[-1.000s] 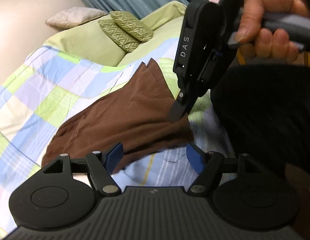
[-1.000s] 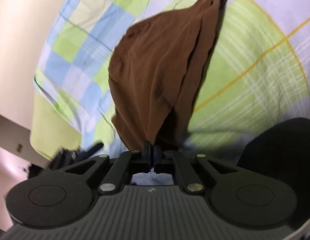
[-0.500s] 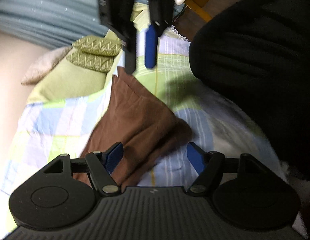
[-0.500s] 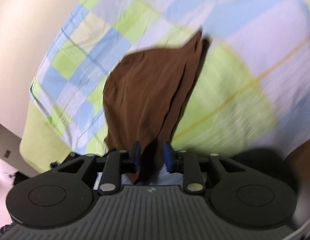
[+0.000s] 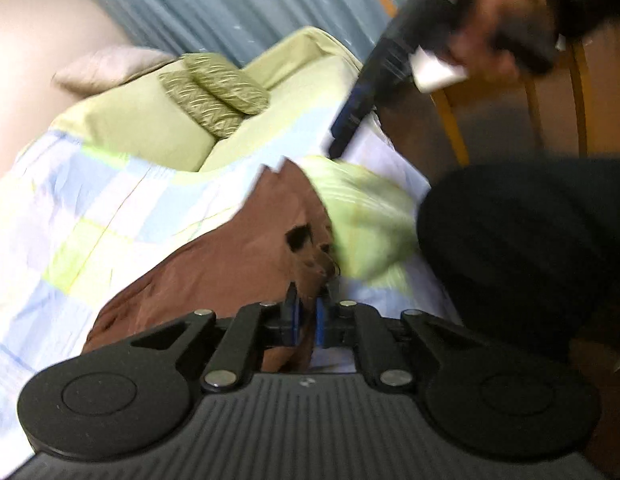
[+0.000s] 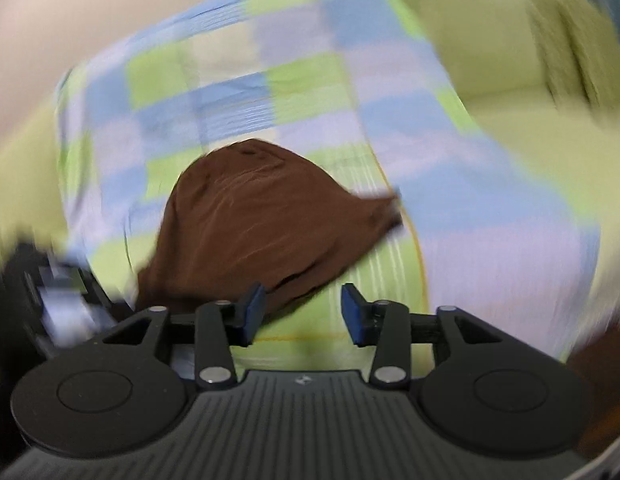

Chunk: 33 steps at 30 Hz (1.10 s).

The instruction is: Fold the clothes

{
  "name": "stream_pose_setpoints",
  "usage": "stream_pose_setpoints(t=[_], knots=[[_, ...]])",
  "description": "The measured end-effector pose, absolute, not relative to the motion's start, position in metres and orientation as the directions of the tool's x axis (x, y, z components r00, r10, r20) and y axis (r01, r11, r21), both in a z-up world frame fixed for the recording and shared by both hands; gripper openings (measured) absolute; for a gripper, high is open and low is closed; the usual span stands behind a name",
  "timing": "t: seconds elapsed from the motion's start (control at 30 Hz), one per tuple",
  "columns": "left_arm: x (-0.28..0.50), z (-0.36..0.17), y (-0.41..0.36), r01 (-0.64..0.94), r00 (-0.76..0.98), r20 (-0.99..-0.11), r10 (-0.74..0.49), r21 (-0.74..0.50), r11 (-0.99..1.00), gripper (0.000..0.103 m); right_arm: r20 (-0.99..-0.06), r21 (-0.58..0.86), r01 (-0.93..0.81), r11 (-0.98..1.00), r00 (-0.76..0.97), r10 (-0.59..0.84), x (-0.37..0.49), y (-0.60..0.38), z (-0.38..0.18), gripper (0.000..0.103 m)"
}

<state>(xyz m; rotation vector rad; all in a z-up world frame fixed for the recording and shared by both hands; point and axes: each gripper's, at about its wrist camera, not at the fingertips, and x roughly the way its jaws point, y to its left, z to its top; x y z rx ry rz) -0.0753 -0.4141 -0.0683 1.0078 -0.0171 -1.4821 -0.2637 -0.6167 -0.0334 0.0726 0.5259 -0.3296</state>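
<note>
Soft checked bedding (image 5: pixel 90 208) of pale blue, lime and lilac squares carries the limp, creased brown garment (image 6: pixel 266 220); the left tongs (image 5: pixel 306 318) pinch its bunched near edge, while the right tongs (image 6: pixel 302 316) stand wide, empty.

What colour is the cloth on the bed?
Brown cloth, plain with no pattern; the right wrist view shows it best.

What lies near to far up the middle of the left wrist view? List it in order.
Left gripper → brown cloth → checked bedspread → green pillows → blue curtain.
</note>
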Motion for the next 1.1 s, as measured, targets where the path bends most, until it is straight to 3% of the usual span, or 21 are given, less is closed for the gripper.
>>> stream_pose_setpoints(t=[0.1, 0.23, 0.43, 0.73, 0.83, 0.87, 0.9, 1.1], knots=[[-0.06, -0.048, -0.406, 0.848, 0.124, -0.575, -0.809, 0.484, -0.215, 0.005, -0.513, -0.396, 0.121, 0.91, 0.794, -0.328, -0.244, -0.596, -0.034, 0.056], [-0.053, -0.043, -0.403, 0.858, 0.112, -0.595, -0.796, 0.462, -0.225, 0.005, -0.523, -0.65, -0.105, 0.753, 0.781, -0.342, -0.225, -0.58, -0.051, 0.057], [-0.05, -0.041, -0.406, 0.877, 0.097, -0.601, -0.793, 0.429, -0.217, 0.005, -0.533, -0.76, -0.272, 0.59, 0.781, -0.326, -0.189, -0.587, -0.073, 0.055], [-0.037, -0.025, -0.398, 0.883, 0.116, -0.59, -0.799, 0.429, -0.188, 0.005, -0.498, -0.846, -0.34, 0.411, 0.78, -0.38, -0.168, -0.607, -0.084, 0.054], [-0.038, -0.032, -0.399, 0.882, 0.115, -0.6, -0.792, 0.428, -0.196, 0.005, -0.511, -0.848, -0.375, 0.375, 0.768, -0.386, -0.163, -0.61, -0.091, 0.041], [-0.039, -0.034, -0.399, 0.883, 0.118, -0.602, -0.79, 0.428, -0.194, 0.005, -0.516, -0.847, -0.387, 0.364, 0.765, -0.386, -0.162, -0.611, -0.094, 0.015], [-0.04, -0.036, -0.399, 0.884, 0.122, -0.604, -0.788, 0.427, -0.191, 0.005, -0.519, -0.849, -0.403, 0.342, 0.755, -0.4, -0.161, -0.61, -0.097, 0.003], [-0.019, -0.015, -0.379, 0.886, 0.229, -0.56, -0.796, 0.459, -0.068, 0.004, -0.449, -0.884, -0.325, 0.335, 0.788, -0.421, -0.167, -0.596, -0.069, 0.002]])
